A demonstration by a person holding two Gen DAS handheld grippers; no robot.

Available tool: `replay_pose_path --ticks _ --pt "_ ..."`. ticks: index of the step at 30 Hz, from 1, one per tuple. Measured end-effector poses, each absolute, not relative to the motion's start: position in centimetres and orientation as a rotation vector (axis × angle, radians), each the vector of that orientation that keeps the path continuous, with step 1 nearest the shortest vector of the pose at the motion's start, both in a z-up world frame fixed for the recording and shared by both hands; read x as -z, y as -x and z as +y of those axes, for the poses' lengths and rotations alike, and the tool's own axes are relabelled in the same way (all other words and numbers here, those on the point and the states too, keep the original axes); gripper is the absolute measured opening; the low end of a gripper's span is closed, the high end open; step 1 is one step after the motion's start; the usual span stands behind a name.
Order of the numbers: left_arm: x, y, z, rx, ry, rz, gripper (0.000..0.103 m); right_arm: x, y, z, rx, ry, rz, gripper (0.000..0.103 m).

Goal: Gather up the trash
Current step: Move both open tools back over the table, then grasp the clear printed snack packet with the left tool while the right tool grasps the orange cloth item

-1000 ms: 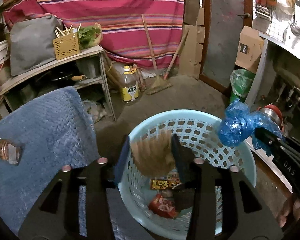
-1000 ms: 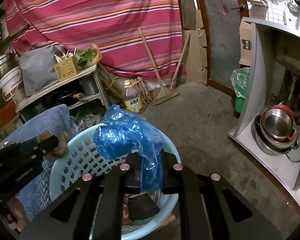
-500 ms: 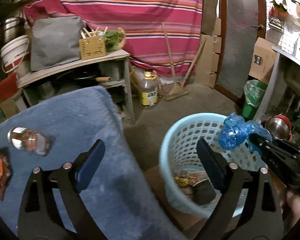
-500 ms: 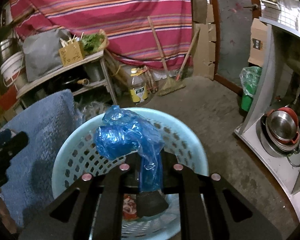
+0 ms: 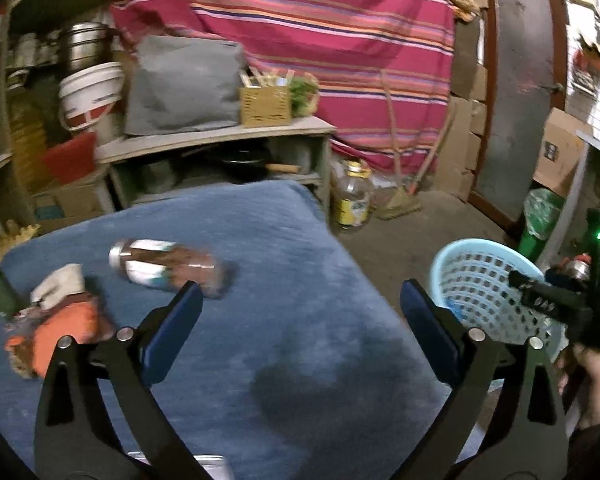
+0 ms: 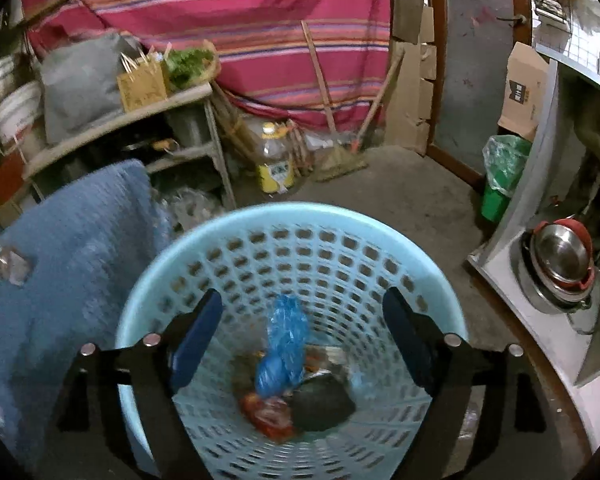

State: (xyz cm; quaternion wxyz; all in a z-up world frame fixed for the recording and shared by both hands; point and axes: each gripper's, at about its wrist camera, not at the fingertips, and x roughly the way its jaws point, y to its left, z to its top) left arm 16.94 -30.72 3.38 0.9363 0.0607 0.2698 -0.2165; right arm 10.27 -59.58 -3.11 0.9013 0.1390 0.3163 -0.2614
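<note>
A light blue perforated basket (image 6: 300, 220) stands on the floor; it also shows in the left wrist view (image 5: 480, 252). Inside lie a blue plastic bag (image 6: 282, 344), a red wrapper (image 6: 268, 416) and a dark lump (image 6: 324, 402). My right gripper (image 6: 302, 332) is open and empty above the basket. My left gripper (image 5: 300, 320) is open and empty over the blue cloth (image 5: 260, 320). On the cloth lie a clear bottle with brown contents (image 5: 168, 266) and orange-and-white crumpled trash (image 5: 56, 320), both left of the left fingers.
A shelf unit (image 5: 220, 136) with a grey bag and a basket stands behind the cloth. A yellow-labelled jug (image 5: 354, 200) and a broom stand by the striped curtain. A green bin (image 6: 500, 176) and steel bowls (image 6: 560, 260) are at the right.
My right gripper opened and the blue bag dropped into the basket. My left gripper swung left, away from the basket, over the blue cloth.
</note>
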Motion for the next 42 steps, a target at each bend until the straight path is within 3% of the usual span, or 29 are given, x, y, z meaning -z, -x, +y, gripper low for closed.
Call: replay_pose_path --ticks 1,14,27,35,42 --pt "-3.4 -17.0 -29.4 0.421 -0.122 0.542 0.097 2.8 -10.5 -59.0 0.532 -0.286 0.641 0.090" --pt "-1.4 -21.1 -13.9 0.163 -0.095 0.556 0.097 0.2 -15.1 -46.6 0.355 -0.188 0.549 0.093" --pt "2.2 -26.1 -3.6 0.003 -0.075 0.662 0.096 2.1 -19.3 -37.6 0.240 -0.124 0.614 0.093" --pt "4.5 -29.0 -2.1 0.044 -0.070 0.766 0.067 2.3 -21.0 -35.2 0.213 -0.087 0.635 0.093" --pt "3.8 -28.2 -1.7 0.011 -0.106 0.718 0.065 1.7 -21.3 -33.3 0.192 -0.107 0.637 0.093"
